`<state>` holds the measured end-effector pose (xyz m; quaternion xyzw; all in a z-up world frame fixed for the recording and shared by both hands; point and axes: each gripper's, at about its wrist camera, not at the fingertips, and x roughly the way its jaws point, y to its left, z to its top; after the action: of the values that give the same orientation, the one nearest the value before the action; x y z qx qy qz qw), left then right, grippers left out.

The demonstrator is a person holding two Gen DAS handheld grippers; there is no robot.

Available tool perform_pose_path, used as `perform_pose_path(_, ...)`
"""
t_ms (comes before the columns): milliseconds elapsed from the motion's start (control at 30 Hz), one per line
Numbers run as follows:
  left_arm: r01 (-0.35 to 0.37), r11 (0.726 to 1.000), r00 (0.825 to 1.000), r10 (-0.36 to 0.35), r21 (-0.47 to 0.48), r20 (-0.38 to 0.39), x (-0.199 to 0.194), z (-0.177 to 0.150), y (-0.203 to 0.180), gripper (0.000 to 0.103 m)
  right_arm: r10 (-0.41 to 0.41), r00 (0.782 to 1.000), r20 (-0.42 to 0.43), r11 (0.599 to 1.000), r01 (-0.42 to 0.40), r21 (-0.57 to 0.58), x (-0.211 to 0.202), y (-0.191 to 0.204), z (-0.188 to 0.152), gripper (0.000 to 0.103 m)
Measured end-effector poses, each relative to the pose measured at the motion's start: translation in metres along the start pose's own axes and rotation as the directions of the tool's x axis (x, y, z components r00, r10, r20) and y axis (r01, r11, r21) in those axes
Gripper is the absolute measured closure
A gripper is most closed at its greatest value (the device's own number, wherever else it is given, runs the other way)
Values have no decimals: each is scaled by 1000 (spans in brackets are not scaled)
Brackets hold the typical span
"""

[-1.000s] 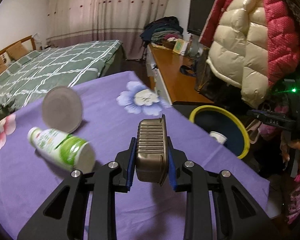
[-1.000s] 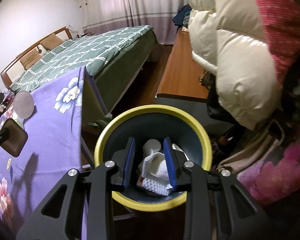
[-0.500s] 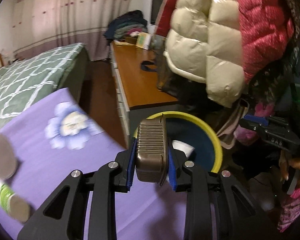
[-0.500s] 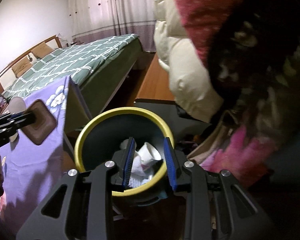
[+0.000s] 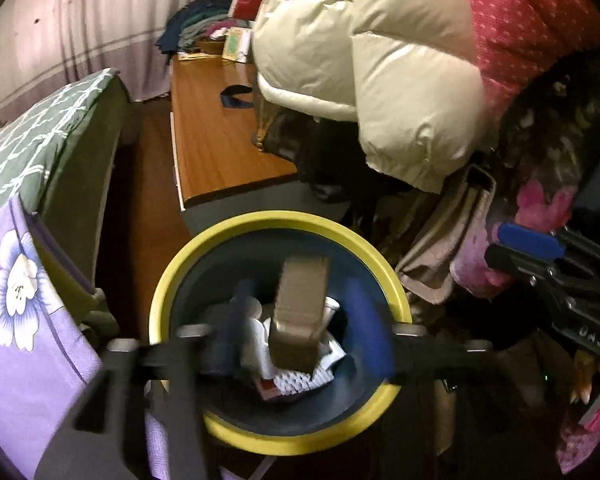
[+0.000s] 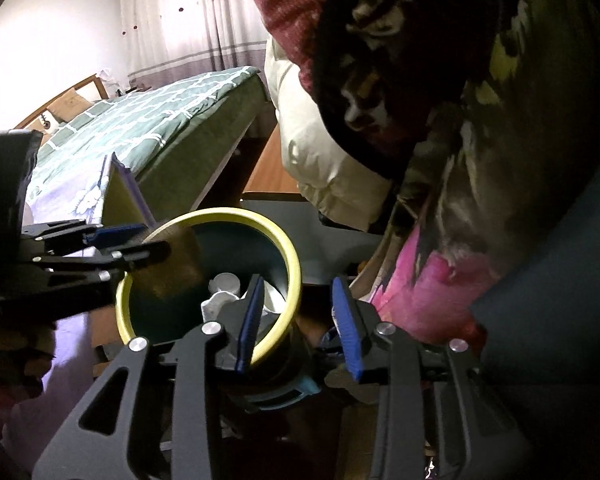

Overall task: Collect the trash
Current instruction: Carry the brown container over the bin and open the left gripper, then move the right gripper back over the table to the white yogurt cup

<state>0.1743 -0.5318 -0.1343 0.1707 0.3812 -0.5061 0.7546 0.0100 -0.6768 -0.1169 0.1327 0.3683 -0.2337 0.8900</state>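
Since half a second earlier the left gripper had swung off the purple tablecloth and over the yellow-rimmed bin — its fingers now sprung wide, blurred with motion. The brown foil tray hung loose between them above the bin's mouth, apparently mid-drop (white paper scraps already lay inside). The right gripper sat spread and empty, straddling the bin's near rim. The step in hand looked like the release; the next move called for another piece — presumably back at the tablecloth beside the bin.
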Motion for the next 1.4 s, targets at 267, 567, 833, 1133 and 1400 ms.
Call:
perform_pose_path(267,-58,998,990,62,-30,123,-77,-25,20,23,30,1000,-9,999,-30,-22,2,12,-2,68)
perform_pose_path(567,-330,922,897,373,-203,239,-217,-117,108,14,139,990,-27,984,-142,-108,8,80,5,68)
perform_pose_path(833,-501,713,762,632,-491,141,-300,-227,226,14,257,965,-55,938,-263,-226,6,174,19,68)
perform_pose_path(1133,-626,504,620,784,-595,12,-322,-296,308,14,371,922,-106,849,-384,-363,9,301,38,68)
perform_pose_path(1400,-617,487,625,780,-619,-9,-317,-303,316,13,449,881,-150,773,-467,-428,35,399,65,61)
